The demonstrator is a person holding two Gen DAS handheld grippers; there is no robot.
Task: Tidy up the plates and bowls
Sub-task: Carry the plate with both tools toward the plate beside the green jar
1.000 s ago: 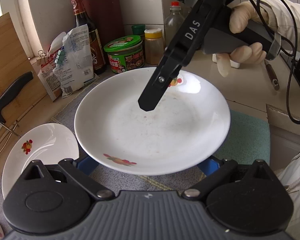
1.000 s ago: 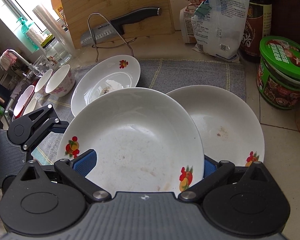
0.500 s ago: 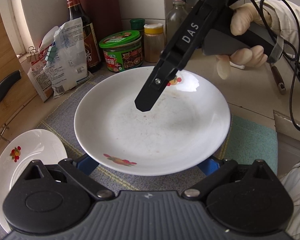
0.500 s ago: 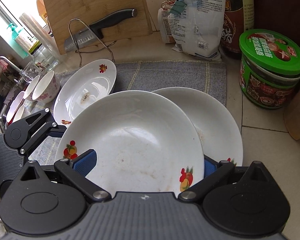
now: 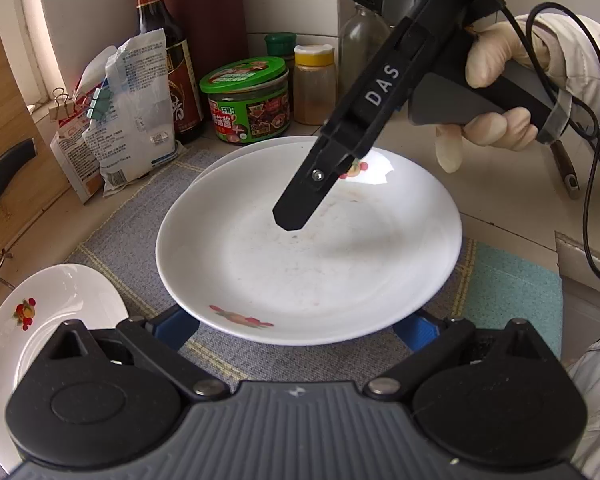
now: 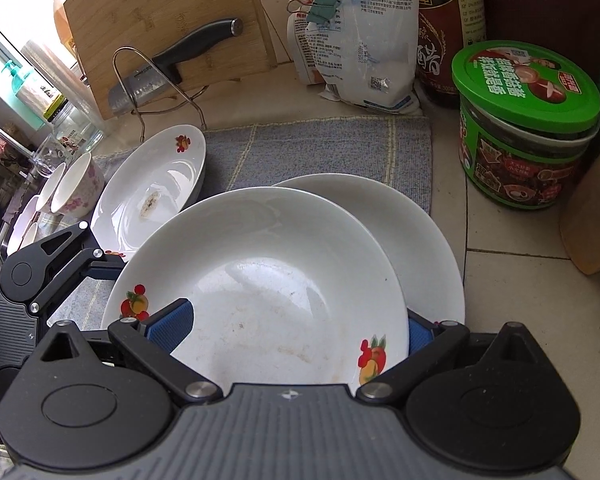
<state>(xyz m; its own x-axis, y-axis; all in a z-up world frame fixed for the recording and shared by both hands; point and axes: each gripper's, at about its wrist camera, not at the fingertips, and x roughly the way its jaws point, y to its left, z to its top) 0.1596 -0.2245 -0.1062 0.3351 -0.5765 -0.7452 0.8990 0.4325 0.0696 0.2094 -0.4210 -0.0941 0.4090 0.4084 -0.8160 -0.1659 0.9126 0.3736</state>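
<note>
Item: soiled white plate (image 6: 260,292), carried between both tools above a second plate (image 6: 428,240) on the grey mat (image 6: 320,148).
Left hand-held gripper (image 5: 296,322): clamped on the plate's near rim.
Right hand-held gripper (image 6: 288,334): clamped on the opposite rim.
Outstanding, by my reckoning: this plate not yet nested; third plate (image 6: 152,196) and flowered bowls (image 6: 76,188) unstacked at the table's sink end.
</note>
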